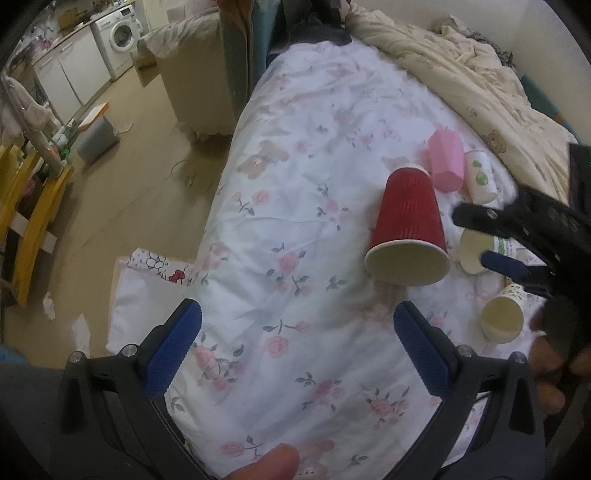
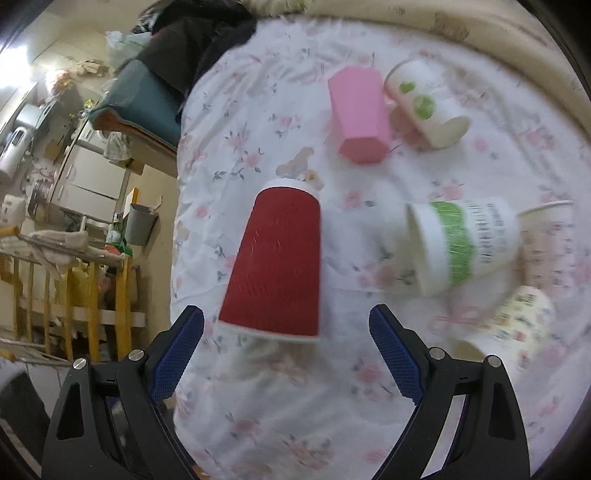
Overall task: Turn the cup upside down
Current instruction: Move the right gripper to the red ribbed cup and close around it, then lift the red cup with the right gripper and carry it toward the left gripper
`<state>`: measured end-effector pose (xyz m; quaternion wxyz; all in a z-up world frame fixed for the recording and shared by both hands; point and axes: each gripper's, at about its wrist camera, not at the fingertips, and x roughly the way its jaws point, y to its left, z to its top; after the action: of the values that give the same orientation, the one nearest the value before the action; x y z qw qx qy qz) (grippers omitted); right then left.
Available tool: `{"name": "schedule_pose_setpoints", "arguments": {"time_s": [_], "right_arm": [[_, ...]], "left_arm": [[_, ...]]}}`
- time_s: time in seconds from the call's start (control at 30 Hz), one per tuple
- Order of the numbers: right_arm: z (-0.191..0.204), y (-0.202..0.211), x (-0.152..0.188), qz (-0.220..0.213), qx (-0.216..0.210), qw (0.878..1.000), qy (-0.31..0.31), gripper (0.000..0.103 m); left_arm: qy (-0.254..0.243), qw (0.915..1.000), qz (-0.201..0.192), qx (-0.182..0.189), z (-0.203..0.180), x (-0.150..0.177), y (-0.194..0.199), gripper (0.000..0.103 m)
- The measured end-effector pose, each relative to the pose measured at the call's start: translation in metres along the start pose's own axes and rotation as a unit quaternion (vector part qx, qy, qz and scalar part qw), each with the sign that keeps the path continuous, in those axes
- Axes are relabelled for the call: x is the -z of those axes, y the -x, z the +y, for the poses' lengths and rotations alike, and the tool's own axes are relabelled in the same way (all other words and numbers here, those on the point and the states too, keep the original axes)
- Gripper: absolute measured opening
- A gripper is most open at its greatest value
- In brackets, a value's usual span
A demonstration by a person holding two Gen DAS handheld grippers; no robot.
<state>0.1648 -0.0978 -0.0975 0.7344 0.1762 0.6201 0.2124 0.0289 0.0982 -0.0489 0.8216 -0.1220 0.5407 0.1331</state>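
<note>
- Six cups were spread over a bed covered by a white floral quilt [image 1: 303,206], with a cream blanket [image 1: 480,85] bunched along its far side.
- Beside the bed lay a tan floor [image 1: 122,206]; a washing machine [image 1: 120,35] and white cabinets stood at the far wall, a yellow wooden rack [image 1: 33,221] near the left edge, and a grey bin [image 1: 98,138] on the floor.
- Much of the quilt's near half lay bare in front of both tools, while its left edge dropped to the floor just beyond the red cup in the right wrist view.
- The red cup [image 1: 408,225] had ribbed sides, a white rim and a cream inside; it lay on its side, mouth toward the cameras, near the middle of the quilt.
- Behind it lay a pink cup [image 2: 360,114] and a green-dotted cup [image 2: 424,105], just beside each other.
- To its right sat a green-banded cup [image 2: 461,243] and a patterned cup [image 2: 517,325], both tipped over, with one more cup [image 2: 550,243] past them.
- The left gripper [image 1: 297,347] had its jaws spread wide, holding nothing.
- The right gripper [image 2: 286,350] was likewise spread wide, the red cup's rim between its fingers but apart from both.
</note>
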Motion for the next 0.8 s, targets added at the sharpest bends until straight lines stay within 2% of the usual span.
{"name": "schedule_pose_setpoints", "arguments": {"time_s": [0.3, 0.47, 0.5, 0.53, 0.67, 0.8], "right_arm": [[-0.007, -0.048, -0.006, 0.061, -0.007, 0.997, -0.042, 0.093], [-0.007, -0.059, -0.006, 0.071, -0.009, 0.997, -0.035, 0.092], [-0.007, -0.058, -0.006, 0.073, -0.024, 0.997, -0.032, 0.083], [-0.005, -0.057, -0.005, 0.072, -0.024, 0.997, -0.030, 0.080], [-0.003, -0.045, -0.001, 0.061, -0.033, 0.997, -0.020, 0.078], [-0.006, -0.016, 0.010, 0.048, -0.046, 0.998, -0.007, 0.078]], "left_arm": [[0.026, 0.9996, -0.004, 0.005, 0.011, -0.008, 0.001, 0.103], [0.024, 0.9997, -0.007, 0.006, 0.009, -0.009, 0.004, 0.103], [0.023, 0.9997, -0.008, 0.005, 0.008, -0.009, 0.005, 0.103], [0.024, 0.9997, -0.010, 0.005, 0.009, -0.010, 0.006, 0.103], [0.032, 0.9992, -0.024, 0.008, 0.012, -0.013, 0.014, 0.103], [0.030, 0.9991, -0.031, 0.008, 0.010, -0.012, 0.017, 0.103]]}}
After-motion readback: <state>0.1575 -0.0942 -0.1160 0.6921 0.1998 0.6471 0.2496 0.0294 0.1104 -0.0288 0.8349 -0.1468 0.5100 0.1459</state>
